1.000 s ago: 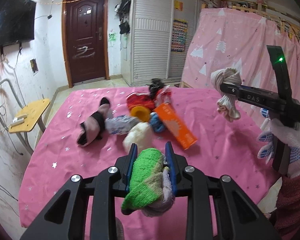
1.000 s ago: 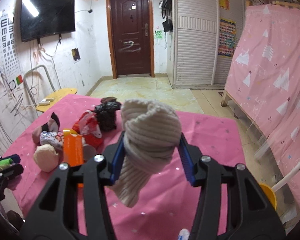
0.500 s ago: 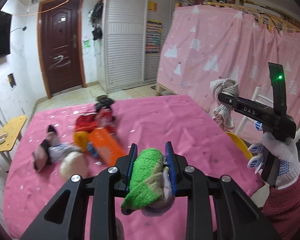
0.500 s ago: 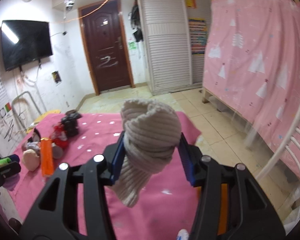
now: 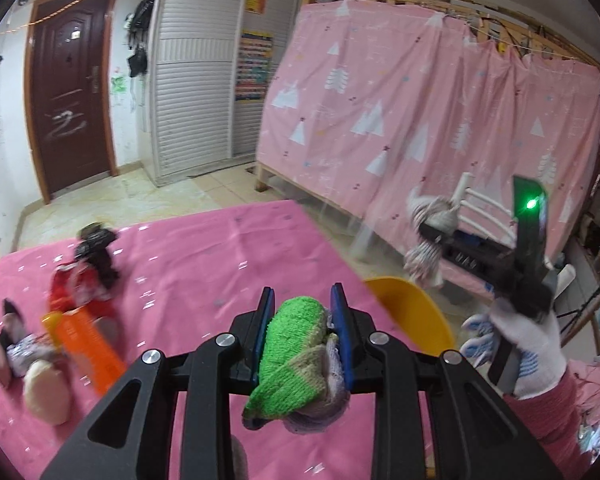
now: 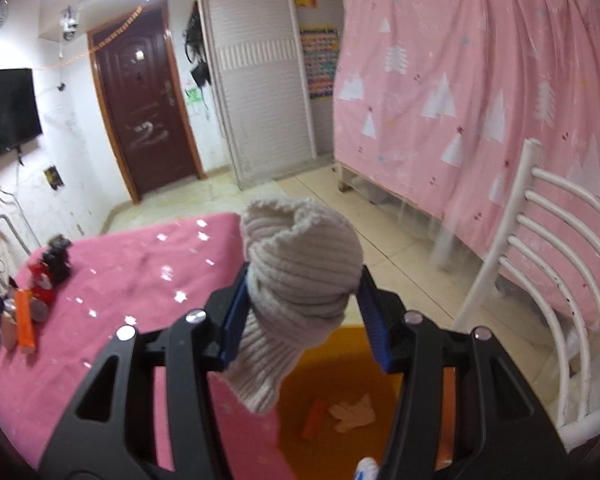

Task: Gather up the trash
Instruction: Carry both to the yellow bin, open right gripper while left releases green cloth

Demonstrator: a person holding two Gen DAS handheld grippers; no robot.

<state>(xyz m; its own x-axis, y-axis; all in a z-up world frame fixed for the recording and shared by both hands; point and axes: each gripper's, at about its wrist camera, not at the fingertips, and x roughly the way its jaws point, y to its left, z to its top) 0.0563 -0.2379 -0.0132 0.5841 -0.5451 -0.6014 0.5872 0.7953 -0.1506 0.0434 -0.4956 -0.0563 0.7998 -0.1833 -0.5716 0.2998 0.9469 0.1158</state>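
My left gripper (image 5: 302,296) is shut on a green and grey knitted sock (image 5: 296,332), above the right part of the pink table (image 5: 220,248). My right gripper (image 6: 304,280) carries a beige ribbed sock (image 6: 300,272) over an orange bin (image 6: 340,348). Its jaws are opening, and the sock still hangs between the blue pads. From the left wrist view, the right gripper (image 5: 428,232) with the beige sock (image 5: 434,216) sits off the table's right side, past the bin's rim (image 5: 412,312). A gloved hand (image 5: 516,344) holds it.
More trash lies on the table's left: an orange box (image 5: 86,344), a red item (image 5: 76,284), a black item (image 5: 96,244), a beige ball (image 5: 46,388). The bin holds an orange piece (image 6: 316,420) and a glove (image 6: 352,412). A white chair (image 6: 540,280) and a pink curtain (image 5: 420,100) stand to the right.
Both grippers have swung right, away from the trash pile toward the curtain. The right gripper now hangs over the orange bin, and its pads stand slightly wider around the beige sock.
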